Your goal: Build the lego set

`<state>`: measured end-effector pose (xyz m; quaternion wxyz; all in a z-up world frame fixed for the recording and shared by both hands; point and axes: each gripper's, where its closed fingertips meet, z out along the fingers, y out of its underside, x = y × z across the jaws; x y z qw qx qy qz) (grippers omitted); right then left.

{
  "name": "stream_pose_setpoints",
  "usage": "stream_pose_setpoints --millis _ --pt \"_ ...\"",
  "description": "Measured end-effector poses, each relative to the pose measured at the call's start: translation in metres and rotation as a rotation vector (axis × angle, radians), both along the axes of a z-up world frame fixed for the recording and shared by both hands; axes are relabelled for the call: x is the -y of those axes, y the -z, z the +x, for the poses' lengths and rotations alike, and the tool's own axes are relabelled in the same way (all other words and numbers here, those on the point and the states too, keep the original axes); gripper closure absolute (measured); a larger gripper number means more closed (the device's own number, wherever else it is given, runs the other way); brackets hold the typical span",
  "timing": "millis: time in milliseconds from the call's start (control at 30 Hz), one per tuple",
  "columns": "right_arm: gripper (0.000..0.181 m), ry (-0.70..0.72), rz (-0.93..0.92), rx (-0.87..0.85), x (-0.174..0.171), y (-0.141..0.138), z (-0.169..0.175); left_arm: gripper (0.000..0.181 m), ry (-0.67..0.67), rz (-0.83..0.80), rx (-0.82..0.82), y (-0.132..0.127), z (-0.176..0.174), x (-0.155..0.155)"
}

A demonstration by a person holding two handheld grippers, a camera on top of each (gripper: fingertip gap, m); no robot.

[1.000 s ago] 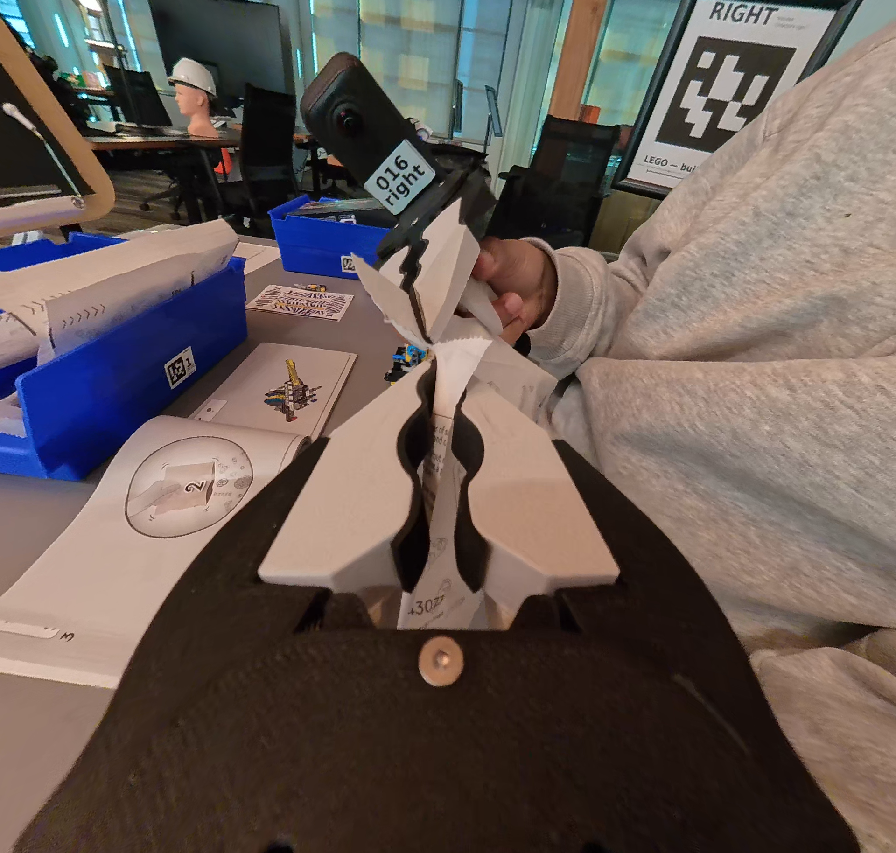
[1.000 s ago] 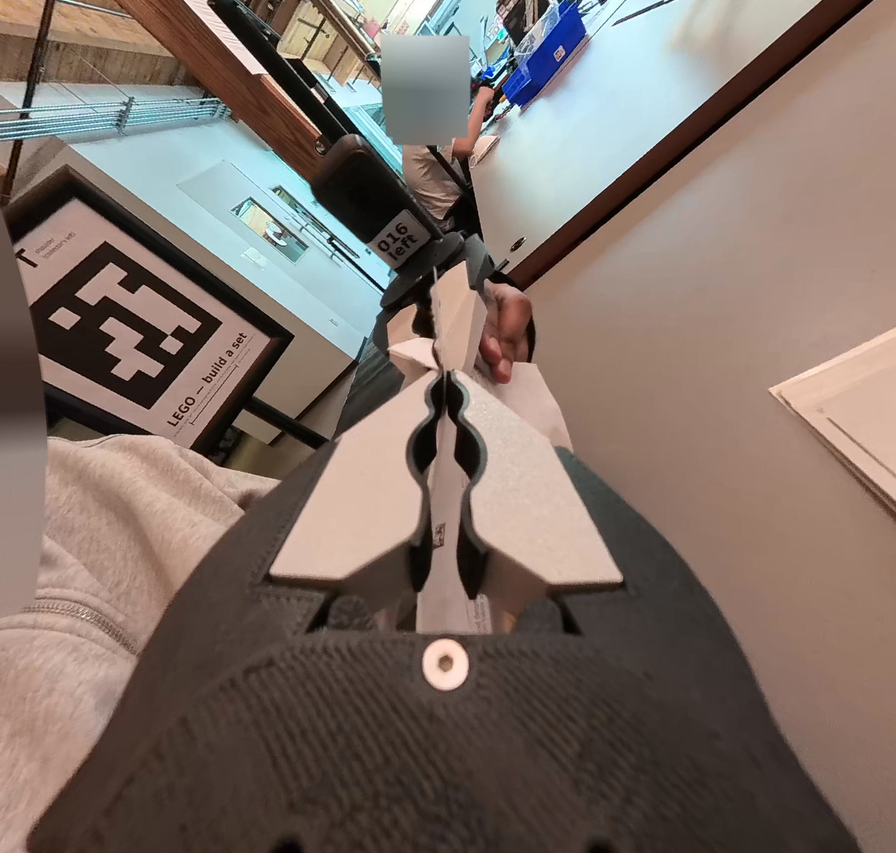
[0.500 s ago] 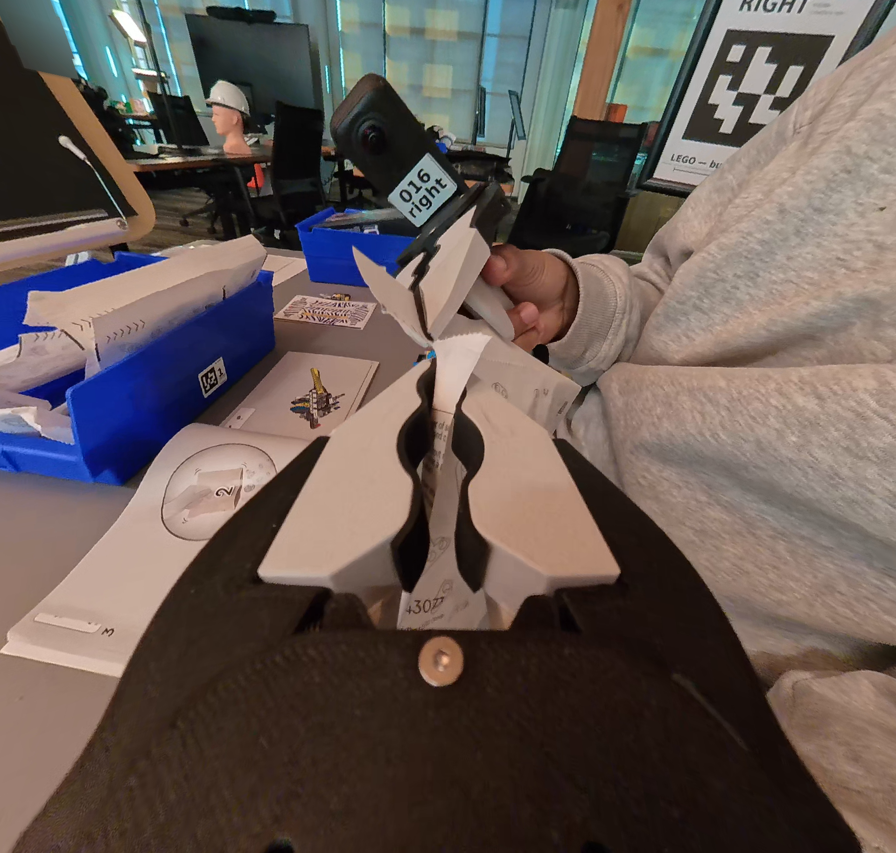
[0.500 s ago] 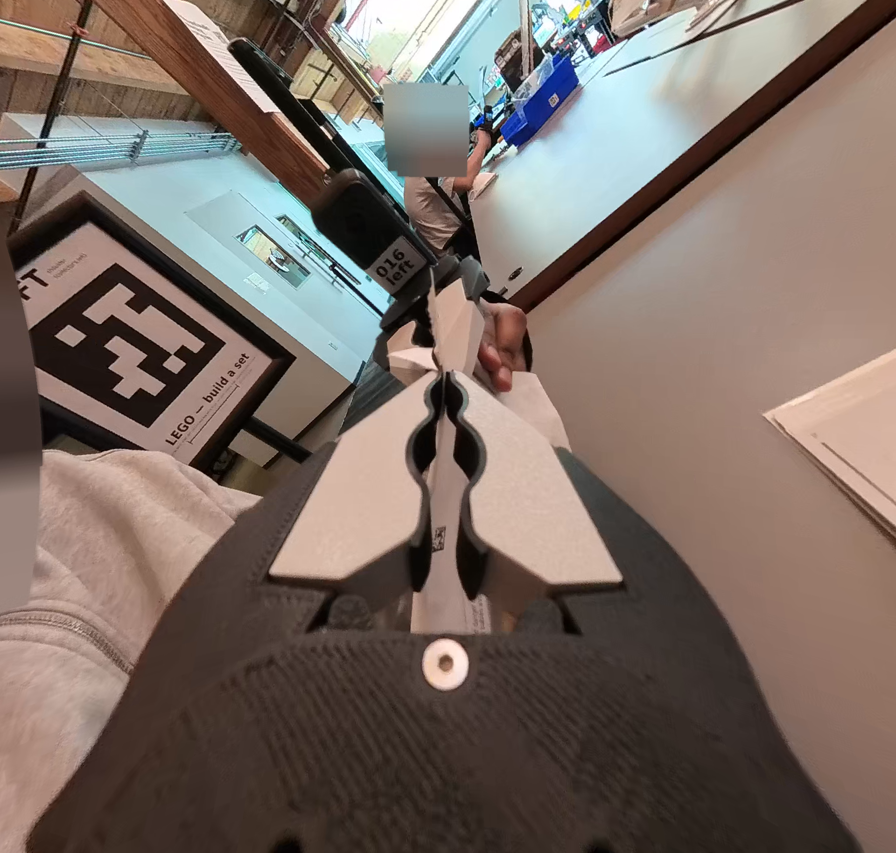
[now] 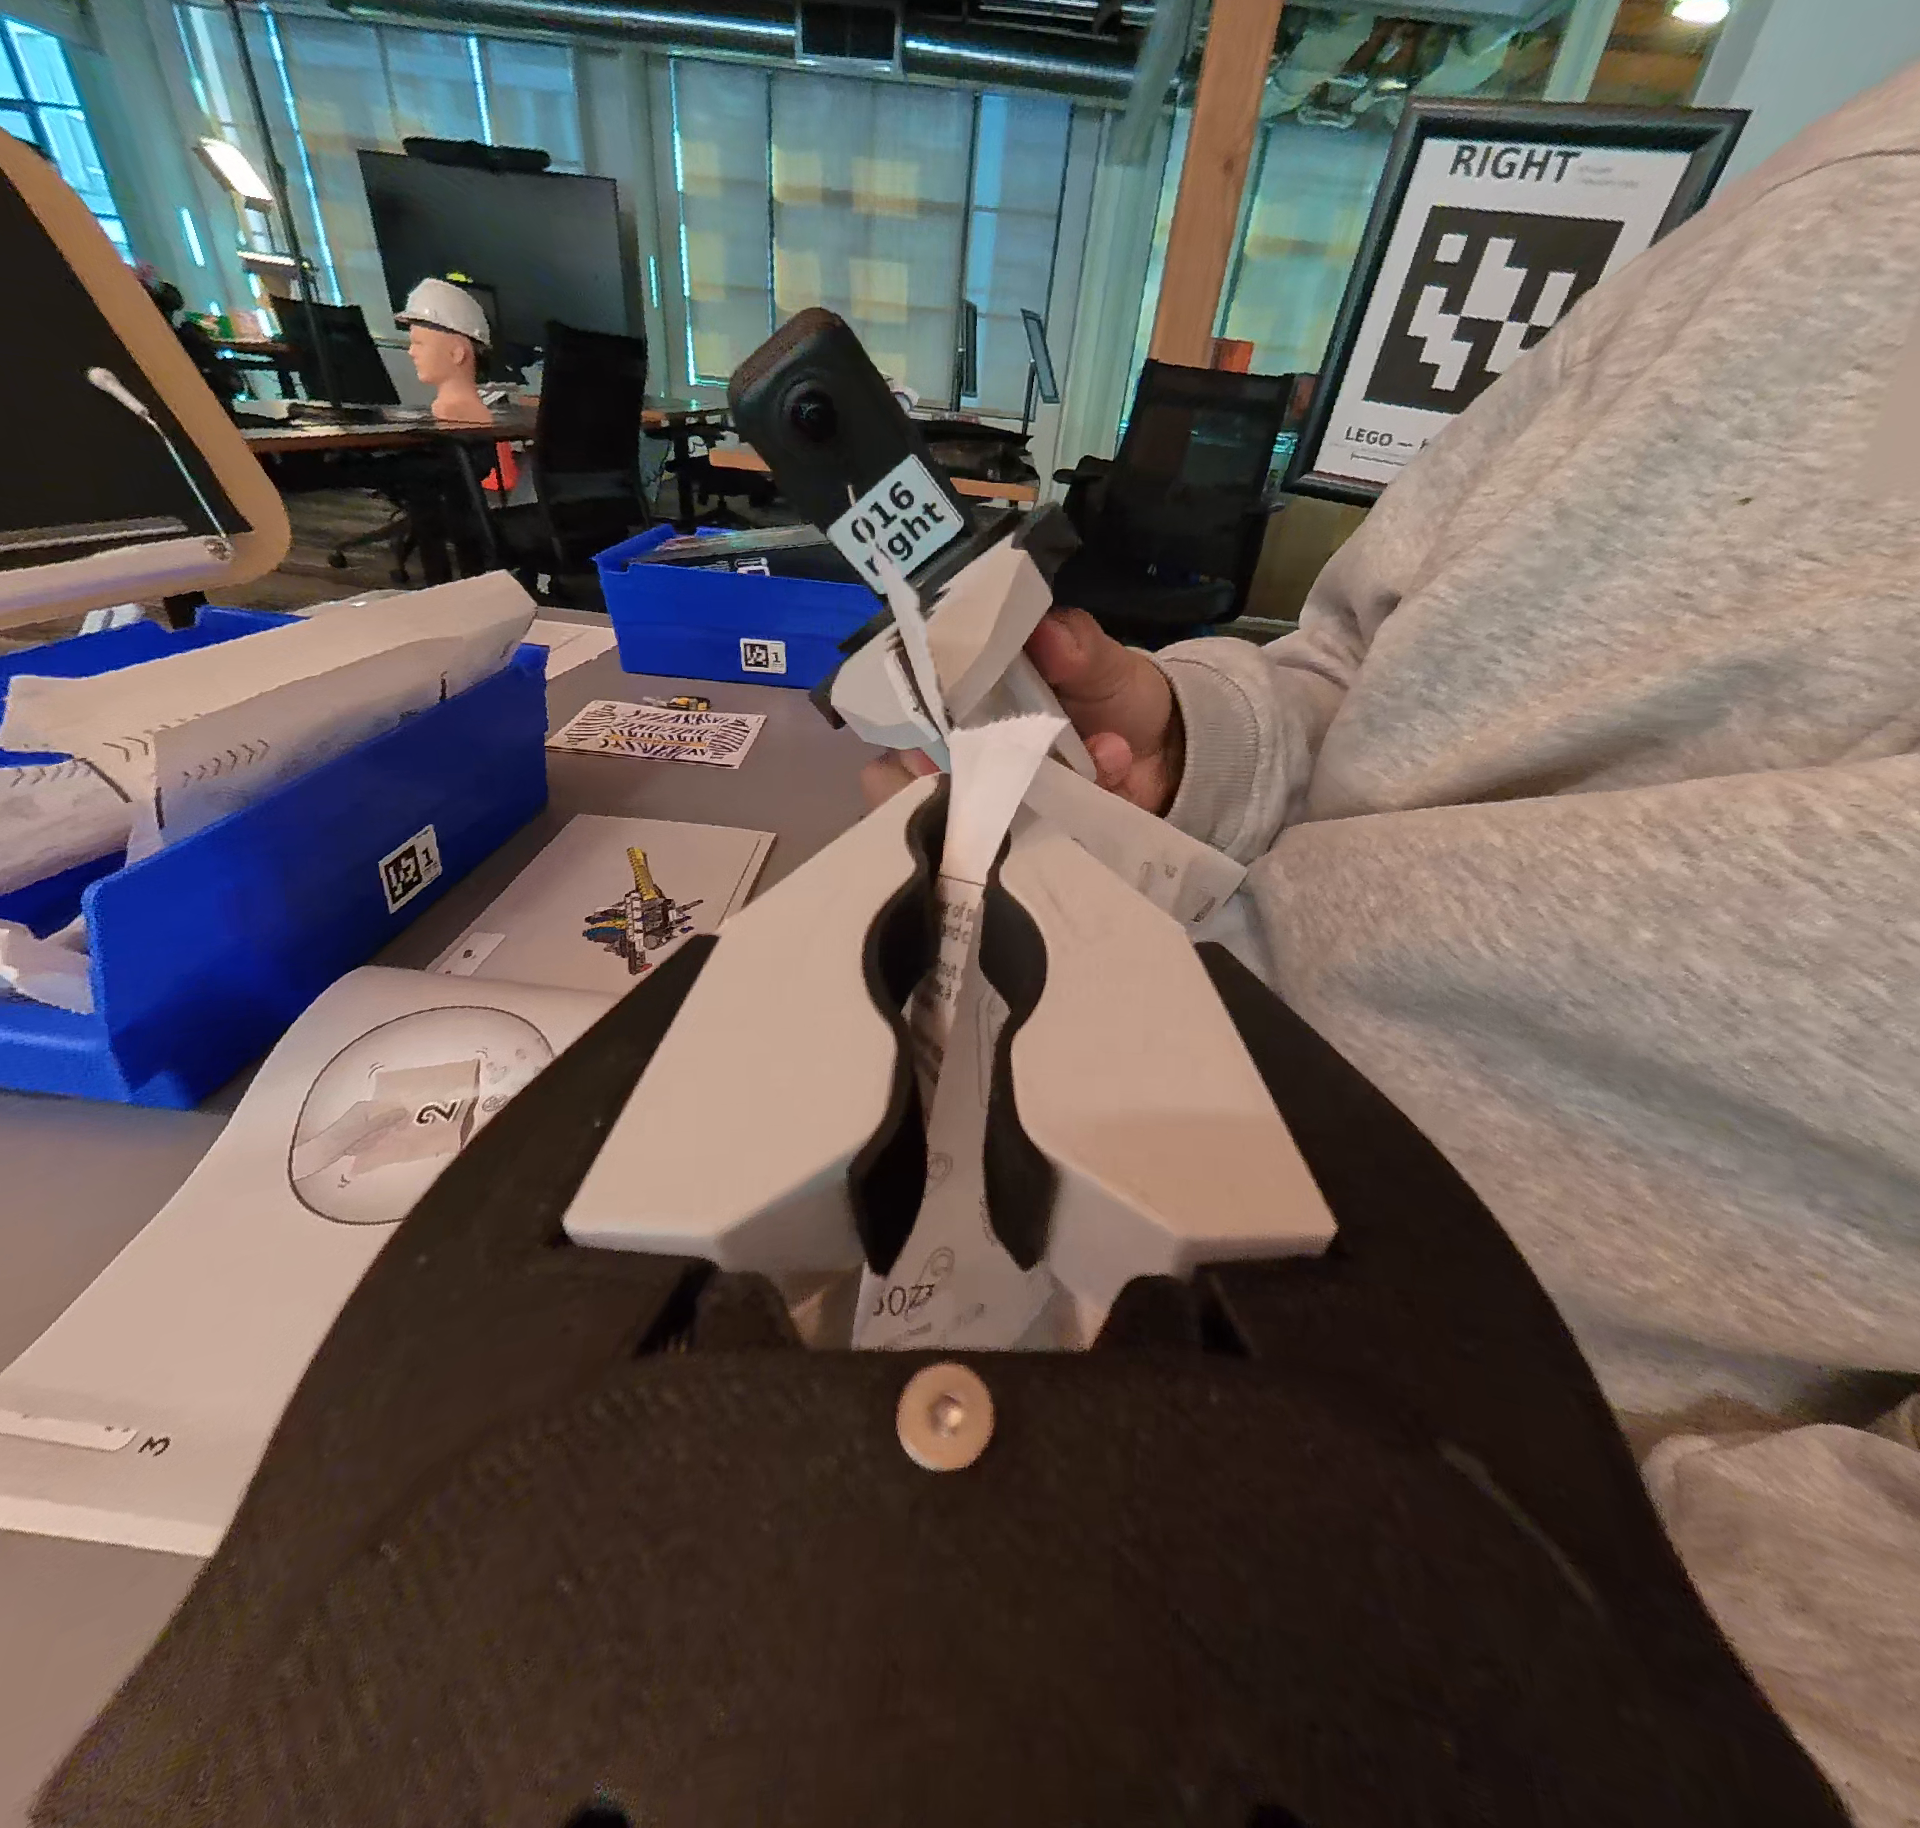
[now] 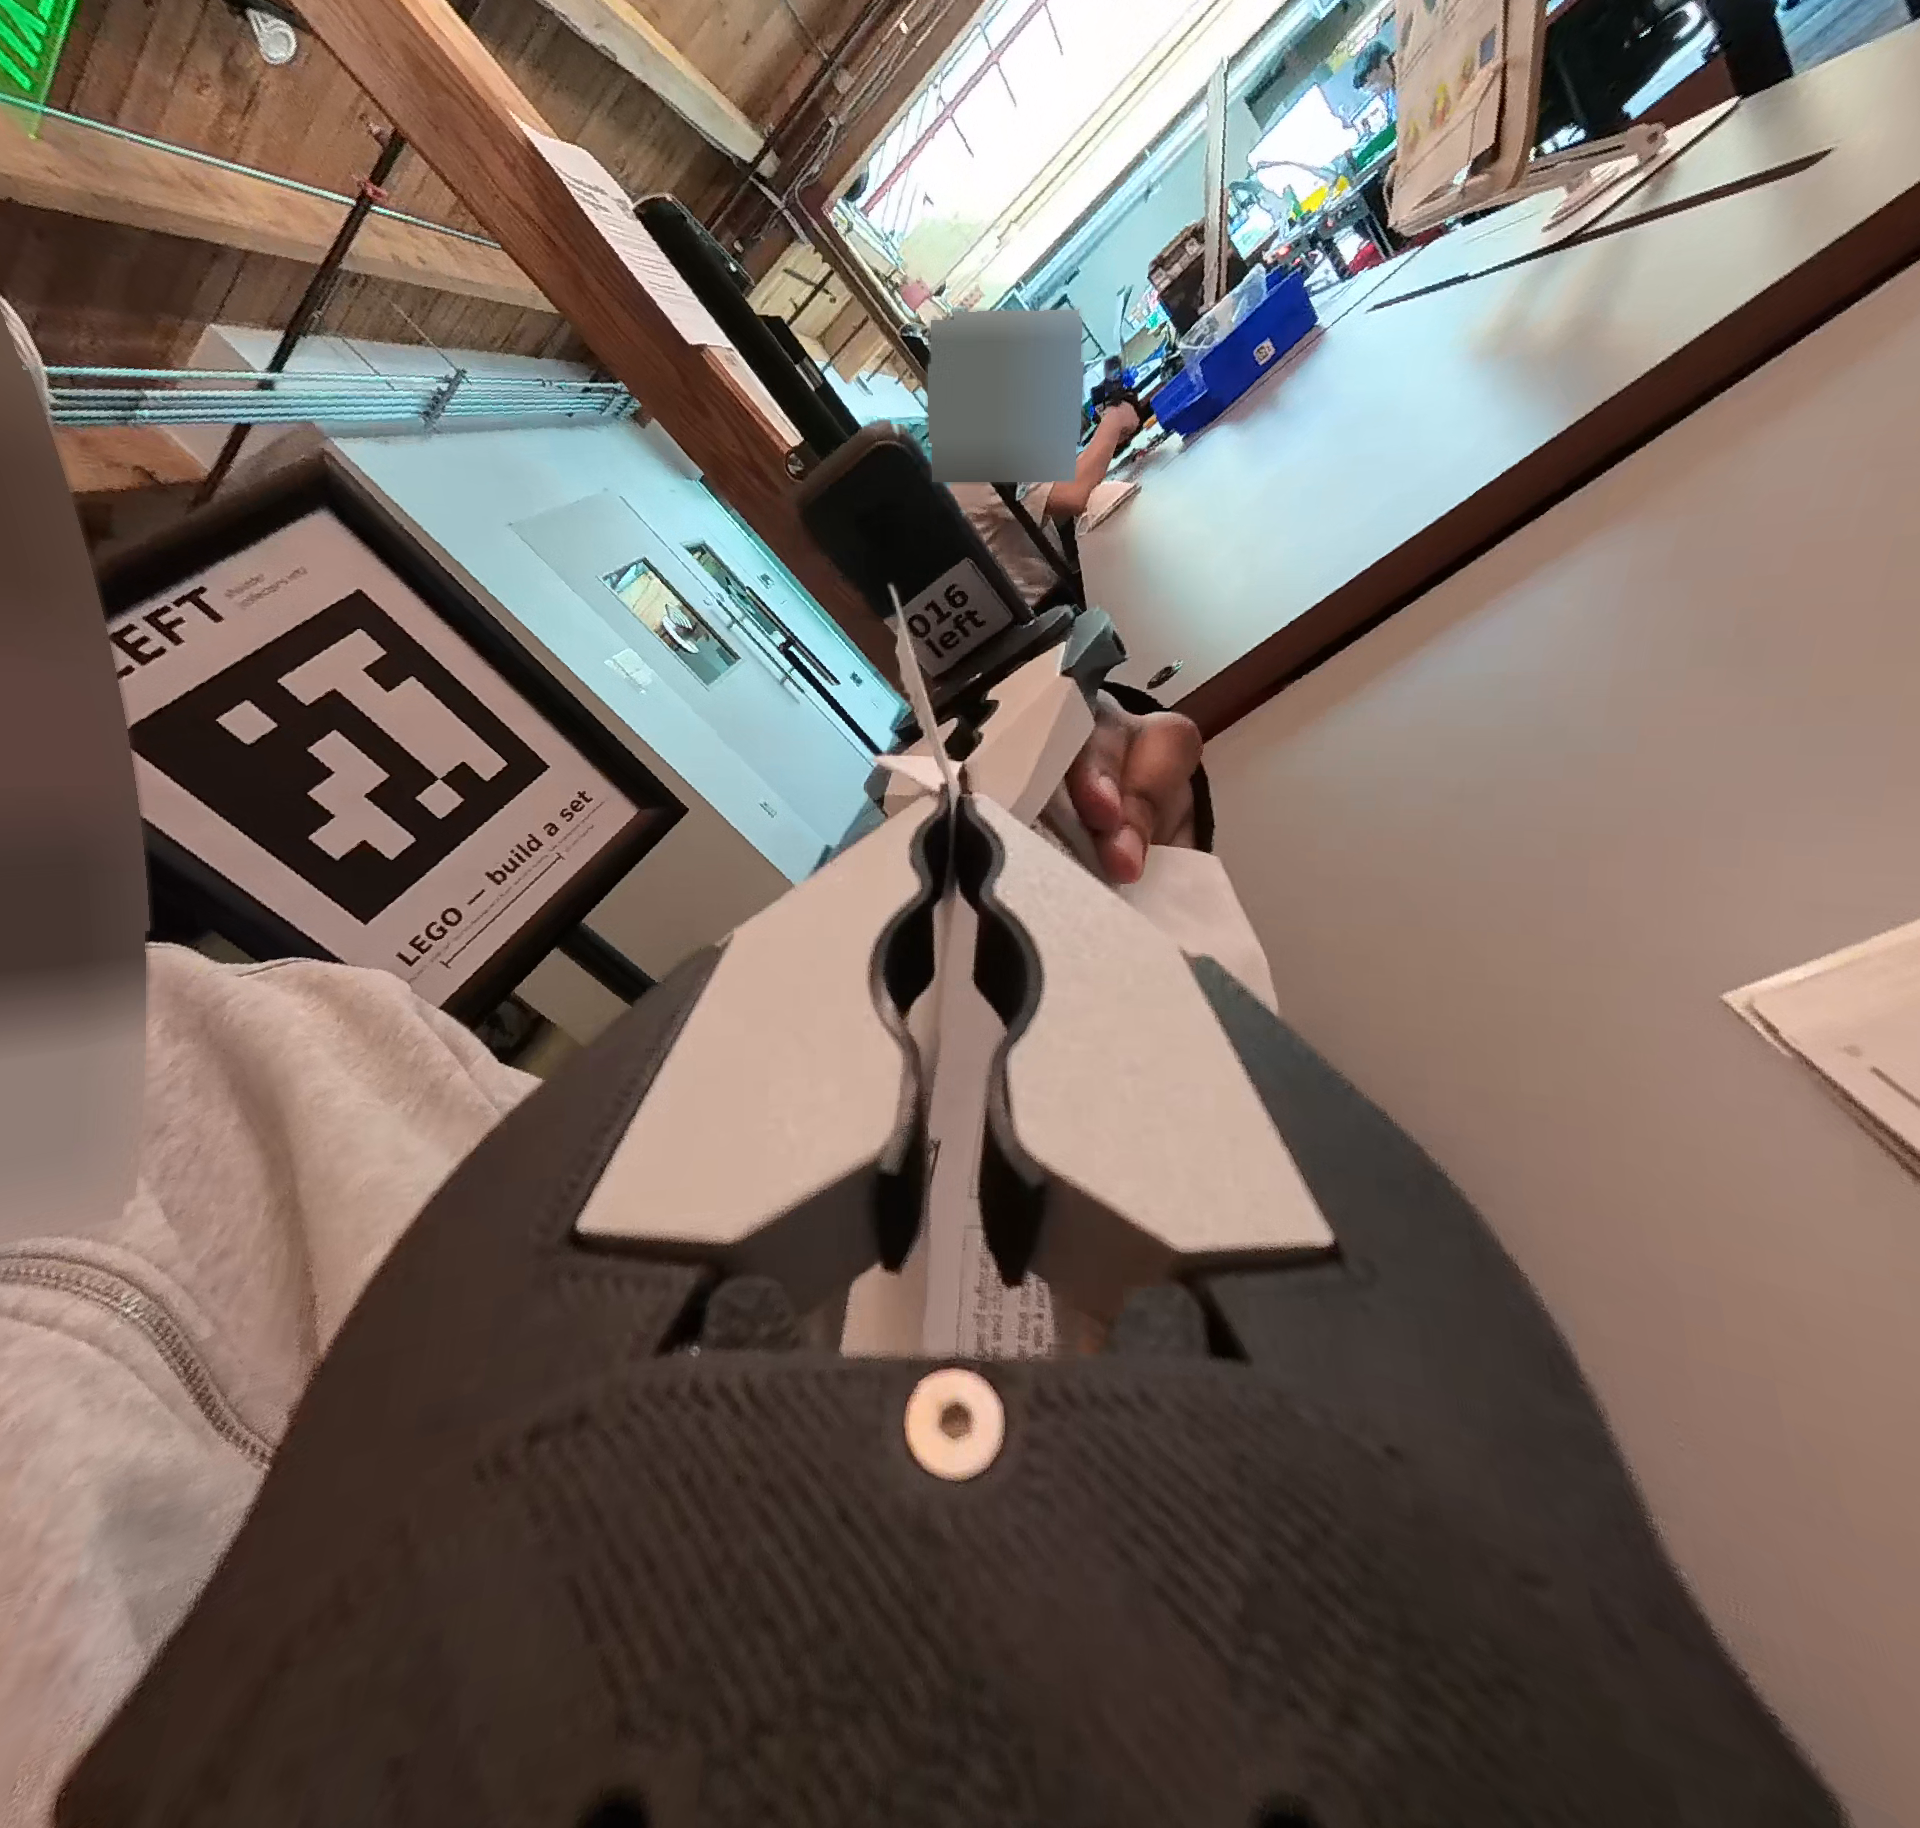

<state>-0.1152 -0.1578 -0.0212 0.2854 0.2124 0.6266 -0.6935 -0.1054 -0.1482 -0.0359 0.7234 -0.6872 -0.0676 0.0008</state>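
- A blue bin (image 5: 301, 905) stuffed with torn paper bags stands at the left on the grey surface (image 5: 83, 1176).
- An open instruction booklet (image 5: 260, 1259) lies just beside the bin, with a sticker sheet (image 5: 657, 734) farther back.
- The left tongs (image 5: 961, 822) are pressed together on a white paper bag (image 5: 992, 791).
- The right tongs (image 6: 951, 807) pinch the same paper bag, held in the air above the surface's edge, the two tips nearly touching.
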Motion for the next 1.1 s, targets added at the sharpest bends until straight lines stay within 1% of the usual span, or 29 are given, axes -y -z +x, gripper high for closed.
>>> stream_pose_setpoints --millis 67,167,267,333,367,467,600,700,733,867,967,1100 --pt "0.181 0.008 -0.033 0.029 -0.002 -0.002 -0.001 0.179 -0.006 0.027 -0.004 -0.003 -0.002 0.002" --pt "0.181 -0.014 -0.105 0.096 -0.010 -0.005 0.002 0.172 -0.063 0.132 -0.027 -0.016 -0.006 0.011" --pt "0.181 -0.004 -0.131 0.131 -0.016 -0.001 0.000 0.165 -0.075 0.178 -0.011 -0.021 -0.005 0.014" --pt "0.181 0.009 -0.142 0.153 -0.019 0.003 0.000 0.148 -0.067 0.142 0.037 -0.018 -0.006 0.009" --pt "0.181 0.015 -0.149 0.162 -0.021 0.005 0.000 0.143 -0.067 0.119 0.047 -0.016 -0.006 0.005" --pt "0.181 0.032 -0.166 0.176 -0.025 0.009 0.003 0.140 -0.032 0.070 0.067 -0.010 -0.003 -0.008" --pt "0.181 0.055 -0.144 0.159 -0.031 0.018 0.004 0.149 -0.001 -0.044 0.145 0.010 -0.004 -0.027" --pt "0.181 0.094 -0.113 0.130 -0.037 0.025 -0.002 0.175 0.035 -0.075 0.160 0.015 -0.001 -0.035" --pt "0.181 0.096 -0.104 0.120 -0.038 0.027 -0.003 0.179 0.040 -0.086 0.168 0.017 -0.001 -0.036" --pt "0.181 0.140 -0.043 0.058 -0.040 0.033 -0.009 0.181 0.025 -0.120 0.185 0.024 -0.005 -0.038" --pt "0.181 0.215 0.006 -0.006 -0.041 0.033 -0.016 0.181 -0.021 -0.138 0.160 0.025 -0.012 -0.040" --pt "0.181 0.256 -0.009 0.037 -0.041 0.023 -0.025 0.181 -0.096 -0.126 0.100 0.015 -0.021 -0.039"
